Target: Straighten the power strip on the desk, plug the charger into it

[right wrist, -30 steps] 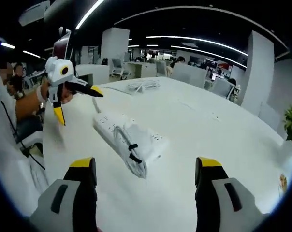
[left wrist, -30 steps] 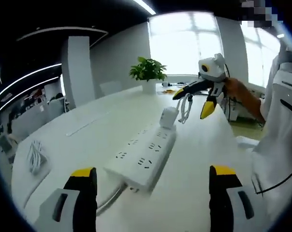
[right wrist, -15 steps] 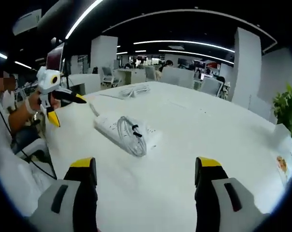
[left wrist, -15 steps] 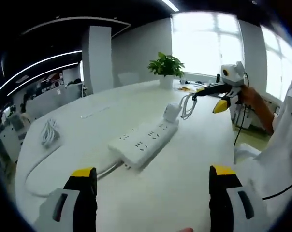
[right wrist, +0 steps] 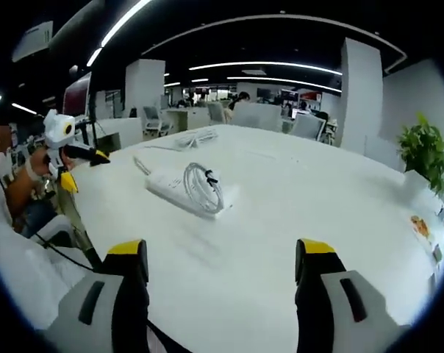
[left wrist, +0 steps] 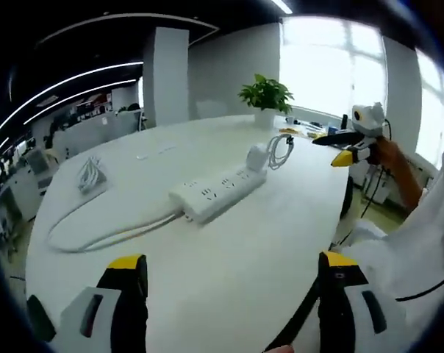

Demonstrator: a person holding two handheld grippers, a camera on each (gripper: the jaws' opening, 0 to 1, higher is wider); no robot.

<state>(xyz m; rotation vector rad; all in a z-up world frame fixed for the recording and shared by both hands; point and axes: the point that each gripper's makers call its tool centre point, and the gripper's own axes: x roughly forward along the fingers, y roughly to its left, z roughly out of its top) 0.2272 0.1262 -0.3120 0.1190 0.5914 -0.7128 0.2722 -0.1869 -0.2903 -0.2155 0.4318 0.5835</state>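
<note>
Left gripper (left wrist: pixel 229 294), jaws apart and empty, faces the power strip (left wrist: pixel 218 193) lying diagonally at frame centre, charger (left wrist: pixel 256 157) plugged at its far end.

No legible text, labels, brands or numbers in either view. The power strip (left wrist: pixel 216 191) on the table (left wrist: pixel 229 257) shows socket holes but no readable marking. The charger (left wrist: pixel 257 157) at its far end is plain white. The coloured panels far behind the table in the right gripper view are too blurred to read.
</note>
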